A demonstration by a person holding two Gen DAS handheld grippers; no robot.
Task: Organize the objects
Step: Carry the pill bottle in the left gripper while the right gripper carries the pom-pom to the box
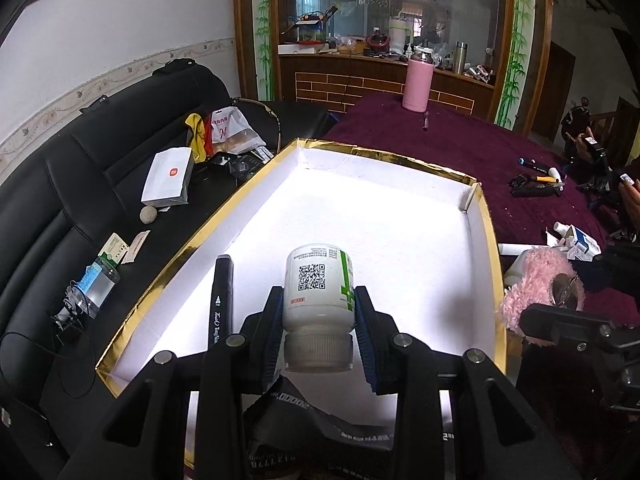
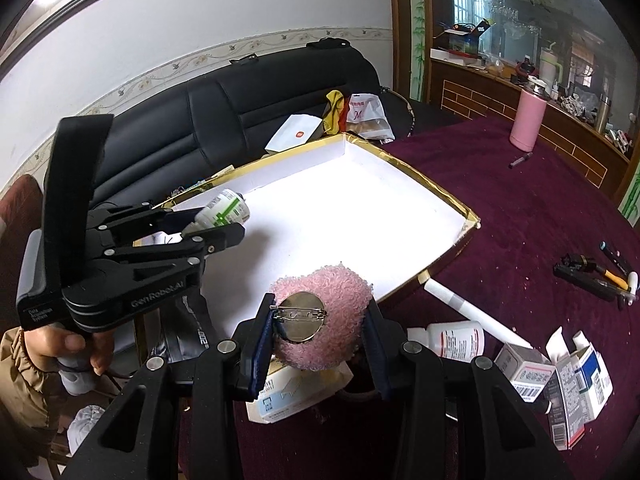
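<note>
Left wrist view: left tongs (image 1: 320, 320) clench a white bottle (image 1: 318, 280) over the gold-rimmed box (image 1: 490, 240); right tongs (image 2: 316, 320) grip a pink brooch (image 2: 320, 312) (probably plush) at four o'clock. Next: lower, release.

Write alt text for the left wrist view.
The left claw grips a white pill bottle, cap toward the camera, above a white gold-rimmed box. A black marker lies inside the box by its left wall. At right, a pink fluffy brooch sits beside the box.

Maroon table (image 2: 500, 216), gold-rimmed box (image 2: 448, 192), prob. meds (image 2: 524, 372)
</note>
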